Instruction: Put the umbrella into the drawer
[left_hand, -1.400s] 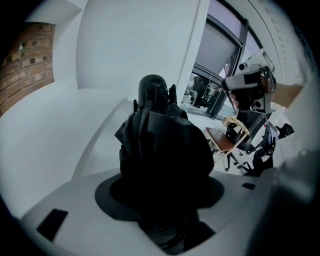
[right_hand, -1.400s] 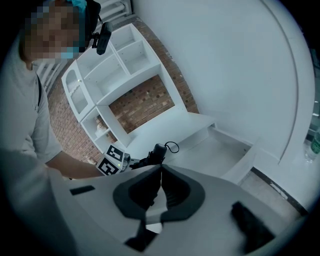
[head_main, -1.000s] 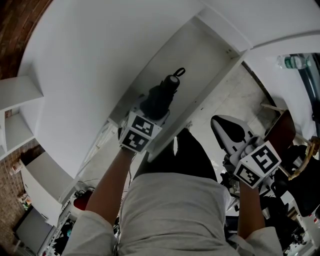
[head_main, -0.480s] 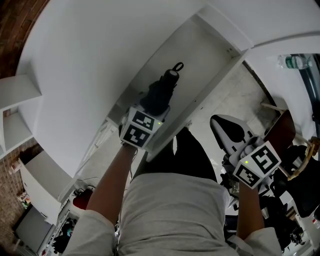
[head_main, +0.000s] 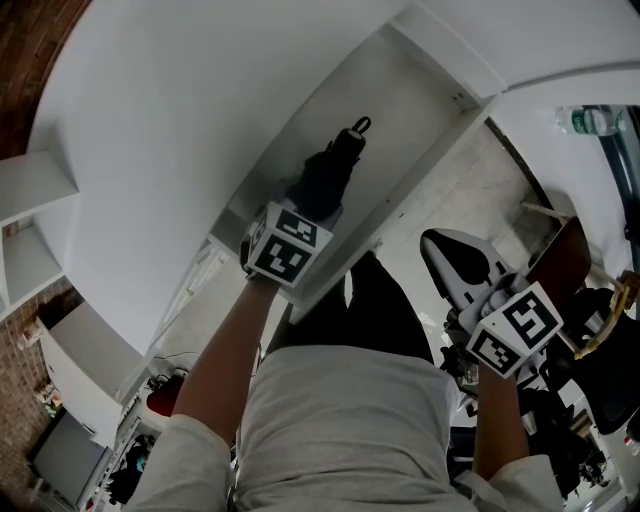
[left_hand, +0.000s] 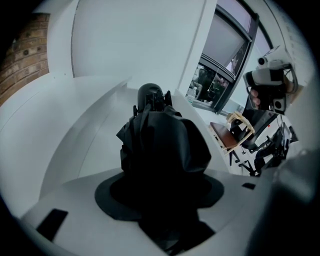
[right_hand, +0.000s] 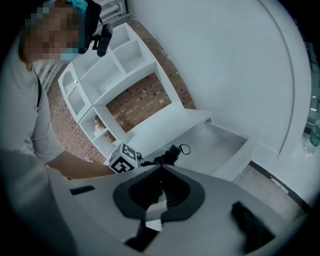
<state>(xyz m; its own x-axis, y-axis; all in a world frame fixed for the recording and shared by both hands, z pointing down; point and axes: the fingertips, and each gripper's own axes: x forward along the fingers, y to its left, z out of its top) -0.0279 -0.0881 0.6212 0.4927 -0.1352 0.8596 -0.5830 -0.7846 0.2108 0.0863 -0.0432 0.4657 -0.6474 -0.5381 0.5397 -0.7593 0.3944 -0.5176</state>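
- Left gripper (head_main: 305, 215): jaws clamped on the folded black umbrella (head_main: 335, 165), holding it at its near end.
- Umbrella: inside the open white drawer (head_main: 400, 110), near the left wall, with the handle and wrist loop (head_main: 360, 125) pointing to the far end. Contact with the drawer floor cannot be made out.
- Right gripper (right_hand: 161, 172): jaws together and empty, held well to the right of the drawer.

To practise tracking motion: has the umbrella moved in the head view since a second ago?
Yes. The left gripper has carried the umbrella up the picture, deeper along the drawer toward its far end.
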